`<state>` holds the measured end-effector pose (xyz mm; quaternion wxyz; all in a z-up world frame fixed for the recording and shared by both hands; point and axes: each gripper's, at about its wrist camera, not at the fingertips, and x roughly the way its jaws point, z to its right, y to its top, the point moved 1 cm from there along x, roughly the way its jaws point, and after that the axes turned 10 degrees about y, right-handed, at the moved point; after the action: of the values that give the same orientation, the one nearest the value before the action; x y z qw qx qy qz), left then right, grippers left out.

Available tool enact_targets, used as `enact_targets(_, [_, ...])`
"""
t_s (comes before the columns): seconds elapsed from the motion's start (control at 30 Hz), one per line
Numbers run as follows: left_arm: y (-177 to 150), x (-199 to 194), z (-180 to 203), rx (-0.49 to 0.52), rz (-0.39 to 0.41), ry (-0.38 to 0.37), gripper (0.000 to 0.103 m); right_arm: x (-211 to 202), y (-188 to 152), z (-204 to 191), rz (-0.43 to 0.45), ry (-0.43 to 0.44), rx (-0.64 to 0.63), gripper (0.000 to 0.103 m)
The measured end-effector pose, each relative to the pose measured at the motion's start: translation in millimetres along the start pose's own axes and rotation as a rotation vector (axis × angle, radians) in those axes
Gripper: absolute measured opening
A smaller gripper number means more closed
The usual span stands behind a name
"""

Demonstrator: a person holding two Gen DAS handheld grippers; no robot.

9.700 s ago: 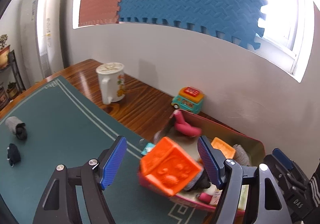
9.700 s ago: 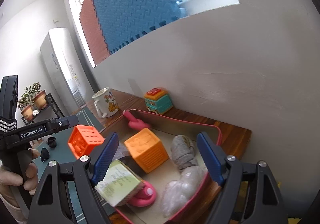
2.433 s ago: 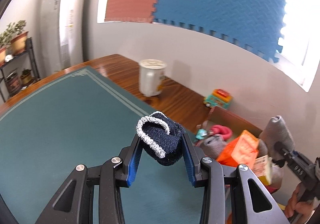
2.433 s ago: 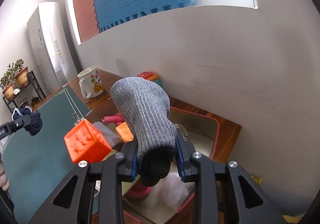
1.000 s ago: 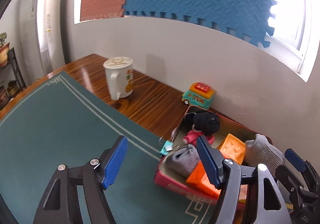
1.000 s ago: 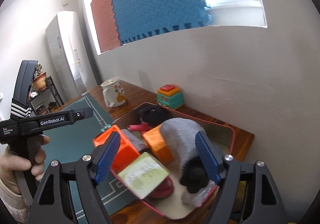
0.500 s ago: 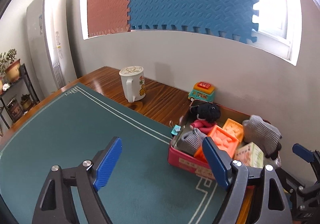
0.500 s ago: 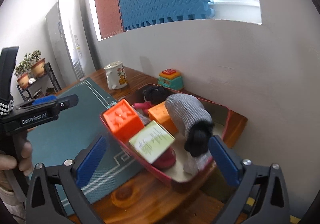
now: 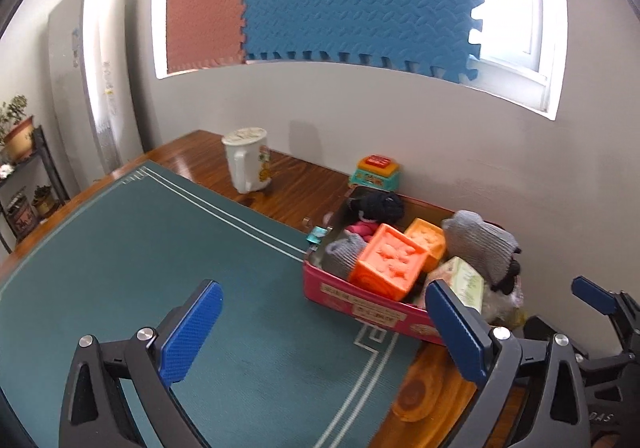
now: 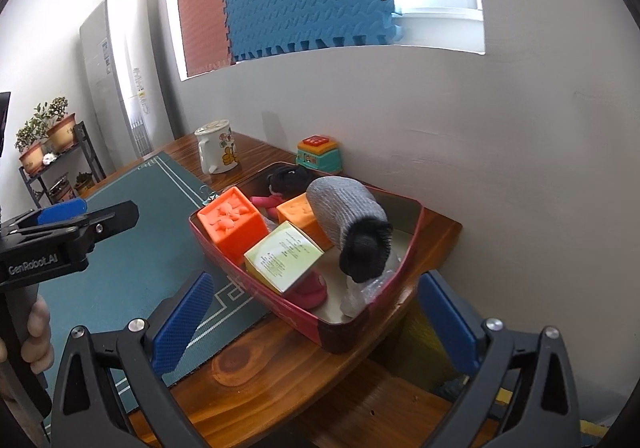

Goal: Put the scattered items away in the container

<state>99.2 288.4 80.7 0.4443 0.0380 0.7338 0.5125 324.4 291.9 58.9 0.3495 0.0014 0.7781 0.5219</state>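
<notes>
on the body of my left gripper (image 10: 60,216), seen from the right wrist, i read "genrobot.ai" in white; my hand (image 10: 34,332) wraps its handle below. the pale green box (image 10: 284,256) in the container carries lines of small print too fine for me to read, and the red tin (image 9: 360,306) has a pale label strip along its near wall whose writing i cannot make out either. the white mug (image 10: 216,148) shows a cartoon figure on its side only from the right wrist; from the left wrist i mostly see its handle.

the right wrist view also shows a pink piece under the green box and crinkled clear plastic beneath the grey sock (image 10: 346,210), both mostly hidden from the left. the left wrist view shows a second grey roll by the tin's near corner.

the tin sits at the table's corner by the wall, partly on the green mat (image 9: 140,248). its long axis runs from the near corner back toward the toy bus (image 10: 320,154). the grey sock lies along it, dark toe toward me.

my left gripper (image 9: 320,332) and right gripper (image 10: 312,322) have both just been spreading and stand wide, with nothing between the blue pads.
</notes>
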Motion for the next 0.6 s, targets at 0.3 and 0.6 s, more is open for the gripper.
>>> enact_targets(0.3, [-5, 4, 18, 0.052, -0.017, 0.0, 0.102, -1, -4, 8, -0.001, -0.004, 0.017, 0.102])
enact_targets(0.6, [-4, 4, 26, 0.076, -0.001, 0.019, 0.102, -1, -7, 15, 0.002, -0.02, 0.023, 0.102])
